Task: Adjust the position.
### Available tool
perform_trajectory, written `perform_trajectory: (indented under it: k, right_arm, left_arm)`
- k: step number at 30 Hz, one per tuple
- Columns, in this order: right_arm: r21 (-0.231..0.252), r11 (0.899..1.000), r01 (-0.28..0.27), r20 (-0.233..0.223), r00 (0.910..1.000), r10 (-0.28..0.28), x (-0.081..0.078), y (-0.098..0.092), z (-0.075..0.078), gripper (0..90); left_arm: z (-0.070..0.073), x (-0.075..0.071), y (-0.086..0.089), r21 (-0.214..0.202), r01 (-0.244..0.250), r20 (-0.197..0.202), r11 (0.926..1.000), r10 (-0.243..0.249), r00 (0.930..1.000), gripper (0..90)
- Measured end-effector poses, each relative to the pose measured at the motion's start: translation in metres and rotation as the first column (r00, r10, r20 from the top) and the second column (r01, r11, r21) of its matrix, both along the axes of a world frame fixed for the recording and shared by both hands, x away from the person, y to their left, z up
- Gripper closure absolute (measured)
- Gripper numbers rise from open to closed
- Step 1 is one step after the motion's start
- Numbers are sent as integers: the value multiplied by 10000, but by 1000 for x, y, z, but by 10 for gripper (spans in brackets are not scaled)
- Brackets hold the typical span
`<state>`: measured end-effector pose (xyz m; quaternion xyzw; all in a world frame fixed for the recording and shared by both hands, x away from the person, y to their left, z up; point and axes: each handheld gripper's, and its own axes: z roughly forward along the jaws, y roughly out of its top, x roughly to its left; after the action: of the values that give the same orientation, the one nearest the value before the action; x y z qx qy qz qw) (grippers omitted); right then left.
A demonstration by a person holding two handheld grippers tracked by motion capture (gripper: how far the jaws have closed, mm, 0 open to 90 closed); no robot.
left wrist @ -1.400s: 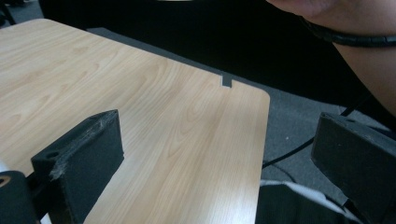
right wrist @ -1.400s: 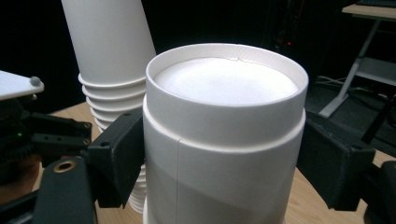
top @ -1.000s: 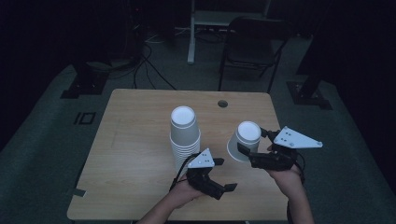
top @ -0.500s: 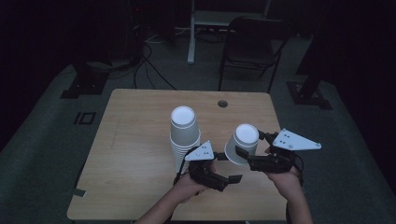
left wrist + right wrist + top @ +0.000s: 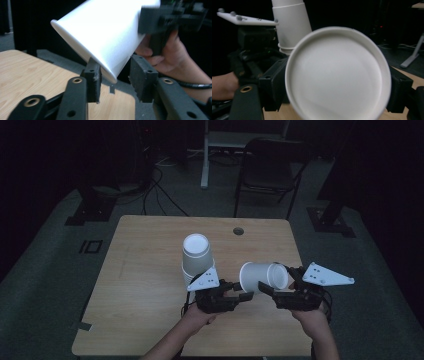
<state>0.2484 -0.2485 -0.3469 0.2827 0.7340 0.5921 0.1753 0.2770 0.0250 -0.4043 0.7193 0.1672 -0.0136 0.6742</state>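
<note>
My right gripper [image 5: 274, 285] is shut on a white paper cup [image 5: 262, 276] and holds it on its side above the table, mouth toward the left. In the right gripper view the cup's round base [image 5: 338, 75] sits between the right gripper's [image 5: 338, 83] two jaws. My left gripper [image 5: 243, 294] has come up to the cup's mouth, and its jaws have just been closing. In the left gripper view the lower rim of the cup [image 5: 105, 42] lies between that gripper's [image 5: 113, 75] pads; a dark gap still shows beside the right pad [image 5: 141, 77]. A stack of white cups [image 5: 196, 255] stands upside down mid-table.
The wooden table [image 5: 145, 290] has a small round cable hole [image 5: 238, 231] near its far edge. Behind the table stand a dark chair [image 5: 270, 165] and a desk leg [image 5: 204, 155], with cables on the floor. The room is dim.
The right gripper has tipped the cup from nearly upright onto its side. The left gripper has moved right and up to the cup's mouth, and its jaws have narrowed around the rim.
</note>
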Motion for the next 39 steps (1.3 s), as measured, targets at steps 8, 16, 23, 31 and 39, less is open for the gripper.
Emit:
perform_trajectory:
  k: [8,16,23,31,39]
  right_arm:
    - [-123,9995,-293,-304,9991,289,-1,-1,-7,206]
    - [-102,9962,-865,-811,9930,854,0,-1,-11,138]
    - [-238,9940,-1072,-936,9901,1045,3,1,-9,107]
    - [-304,9929,-1147,-1134,9874,1106,5,1,-12,99]
    - [-686,9866,-1483,-1560,9783,1362,6,-2,-19,98]
  left_arm:
    - [5,2,9,-478,293,-186,9984,-302,9994,737]
    - [5,-2,10,-552,1279,13,9902,-1280,9918,826]
    - [8,-3,11,-421,1502,102,9878,-1499,9887,854]
    - [7,-3,10,-130,1459,211,9892,-1456,9891,860]
    - [6,-2,11,-168,1716,-49,9850,-1717,9851,868]
